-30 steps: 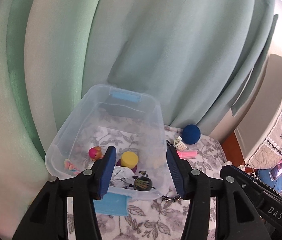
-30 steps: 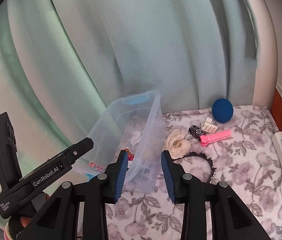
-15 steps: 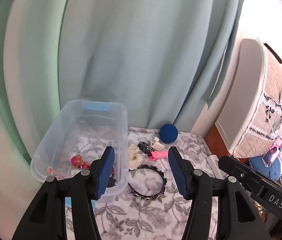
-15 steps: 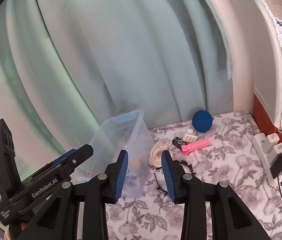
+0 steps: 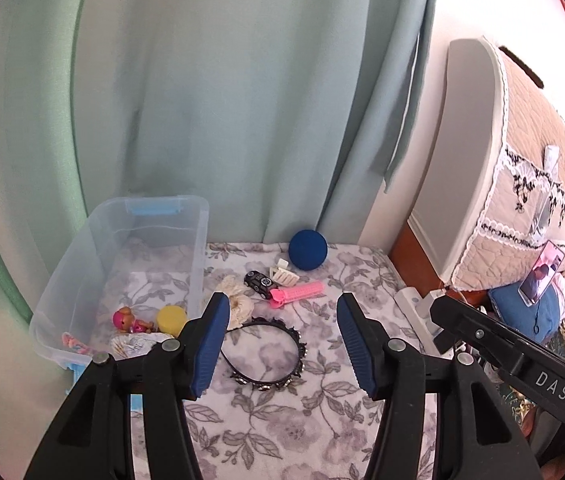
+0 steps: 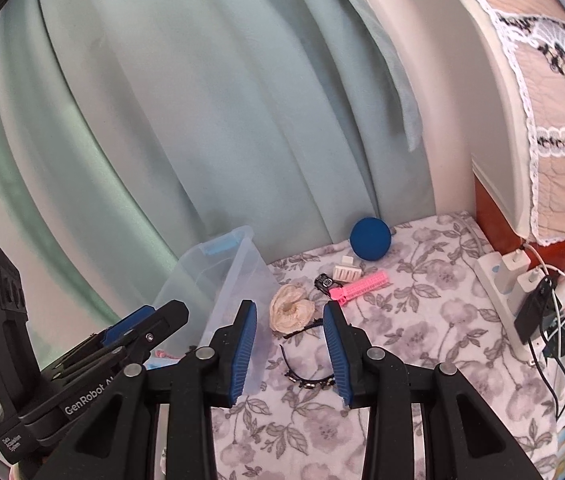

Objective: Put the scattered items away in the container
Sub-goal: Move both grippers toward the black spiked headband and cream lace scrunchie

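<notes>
Both claws have swung away from the clear container (image 5: 122,280) toward the scattered things since a second ago; the bin, earlier straight ahead of the left claw (image 5: 278,340), now sits off to its left, and the black studded headband (image 5: 266,352) lies on the floral cloth (image 5: 282,432) right between its fingers. The left claw stands spread and empty; the right claw (image 6: 288,344) is narrower, parted, also holding nothing, with the same headband just beyond its tips and the cream scrunchie (image 6: 290,312) slightly further ahead.

Still loose, well ahead of both claws: a pink clip (image 5: 298,292), a small black toy car (image 5: 258,280), a white hair claw clip (image 5: 282,276) and a blue ball (image 5: 307,250); a doll (image 5: 128,318) and a yellow cylinder (image 5: 170,318) already lie in the bin.

Risks, as I judge them: the headband is a thin springy arc (easy to pinch off-centre), so it may twist or slip out; both claws aim at the same spot and could collide; the soft cloth may bunch up into a low grip; the ball may roll if nudged.
</notes>
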`<control>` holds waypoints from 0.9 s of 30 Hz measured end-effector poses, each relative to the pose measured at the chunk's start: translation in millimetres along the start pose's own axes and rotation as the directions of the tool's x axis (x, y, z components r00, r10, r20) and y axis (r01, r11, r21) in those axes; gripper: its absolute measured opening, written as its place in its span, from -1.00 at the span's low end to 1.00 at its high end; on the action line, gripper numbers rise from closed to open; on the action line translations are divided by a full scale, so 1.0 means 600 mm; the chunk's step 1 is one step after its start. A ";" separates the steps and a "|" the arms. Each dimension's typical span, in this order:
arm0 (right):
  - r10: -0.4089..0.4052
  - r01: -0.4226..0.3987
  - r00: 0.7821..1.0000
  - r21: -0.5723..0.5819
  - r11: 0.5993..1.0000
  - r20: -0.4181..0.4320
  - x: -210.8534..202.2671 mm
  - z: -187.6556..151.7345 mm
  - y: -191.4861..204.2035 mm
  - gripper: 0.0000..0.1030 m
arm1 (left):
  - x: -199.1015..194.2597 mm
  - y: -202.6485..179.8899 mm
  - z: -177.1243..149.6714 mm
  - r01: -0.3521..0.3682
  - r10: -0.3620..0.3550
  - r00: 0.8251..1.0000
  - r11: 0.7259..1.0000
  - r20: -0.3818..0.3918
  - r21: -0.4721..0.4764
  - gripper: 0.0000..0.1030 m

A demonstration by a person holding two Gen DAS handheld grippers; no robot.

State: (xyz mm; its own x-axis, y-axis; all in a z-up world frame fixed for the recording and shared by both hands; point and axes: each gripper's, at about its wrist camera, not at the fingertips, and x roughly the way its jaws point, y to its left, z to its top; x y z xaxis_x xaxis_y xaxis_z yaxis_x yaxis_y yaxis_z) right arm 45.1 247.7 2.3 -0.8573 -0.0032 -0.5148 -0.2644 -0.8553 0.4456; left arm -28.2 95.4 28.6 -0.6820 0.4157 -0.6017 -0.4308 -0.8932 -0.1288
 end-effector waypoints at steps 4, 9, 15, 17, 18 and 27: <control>-0.016 0.017 0.999 0.024 1.000 -0.032 0.013 -0.006 -0.024 -0.27 | 0.021 -0.013 -0.012 0.005 -0.005 0.999 1.000 -0.033 0.007 0.11; -0.033 0.036 0.997 0.038 0.999 -0.075 0.040 -0.014 -0.050 -0.27 | 0.056 -0.023 -0.031 0.004 -0.004 0.997 1.000 -0.080 0.009 0.11; -0.057 0.065 0.988 0.055 0.996 -0.143 0.085 -0.030 -0.078 -0.27 | 0.107 -0.022 -0.056 -0.002 0.002 0.989 1.000 -0.148 -0.003 0.11; -0.062 0.073 0.984 0.061 0.995 -0.166 0.101 -0.035 -0.086 -0.27 | 0.123 -0.020 -0.064 -0.012 0.010 0.986 1.000 -0.165 -0.006 0.11; -0.065 0.077 0.982 0.063 0.995 -0.178 0.110 -0.039 -0.089 -0.27 | 0.130 -0.019 -0.068 -0.015 0.014 0.985 1.000 -0.172 -0.008 0.11; -0.078 0.100 0.952 0.058 0.993 -0.296 0.203 -0.069 -0.110 -0.27 | 0.198 -0.002 -0.100 -0.058 0.052 0.971 0.998 -0.232 -0.019 0.11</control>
State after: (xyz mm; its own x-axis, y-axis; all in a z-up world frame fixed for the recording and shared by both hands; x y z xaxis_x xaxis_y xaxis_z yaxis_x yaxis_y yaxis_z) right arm -23.7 282.2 -120.4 -0.6645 -0.0895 -0.7419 -0.3738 -0.8198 0.4337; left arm -73.2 135.4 -89.8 -0.5479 0.3173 -0.7740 -0.3790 -0.9190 -0.1085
